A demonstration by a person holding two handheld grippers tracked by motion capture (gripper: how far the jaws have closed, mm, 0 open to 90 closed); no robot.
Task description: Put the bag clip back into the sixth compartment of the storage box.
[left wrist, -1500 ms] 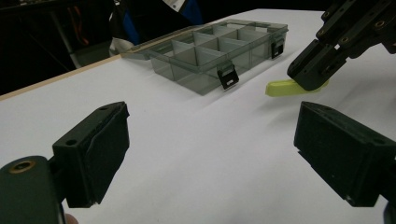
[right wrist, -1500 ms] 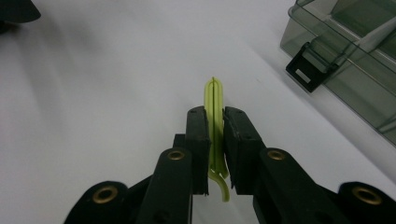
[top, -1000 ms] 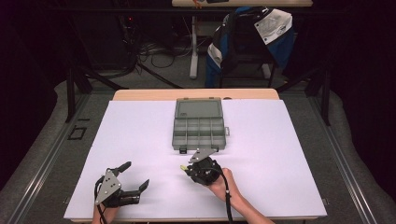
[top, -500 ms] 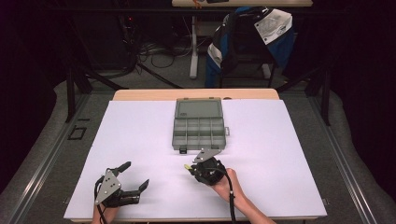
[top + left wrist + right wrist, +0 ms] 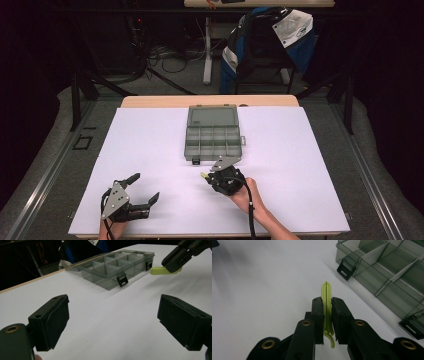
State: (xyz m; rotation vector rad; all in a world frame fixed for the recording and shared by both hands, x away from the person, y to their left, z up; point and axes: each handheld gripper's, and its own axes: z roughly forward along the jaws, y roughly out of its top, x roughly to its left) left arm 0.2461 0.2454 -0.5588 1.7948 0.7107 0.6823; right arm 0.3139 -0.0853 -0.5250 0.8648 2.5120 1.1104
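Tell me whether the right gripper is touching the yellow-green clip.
Touching. In the right gripper view, the right gripper has both pads pressed on the yellow-green clip, with no gap on either side; the clip's tip sticks out past the jaws.

This looks like a lab or recording studio. A counter (image 5: 150, 150) covered in plain white sheeting stands among black curtains that close off the sides. Loose cables (image 5: 165, 55) lie across the grey floor behind it, near a metal stand leg (image 5: 206, 50). A chair (image 5: 265, 45) draped with a blue jacket sits beyond.
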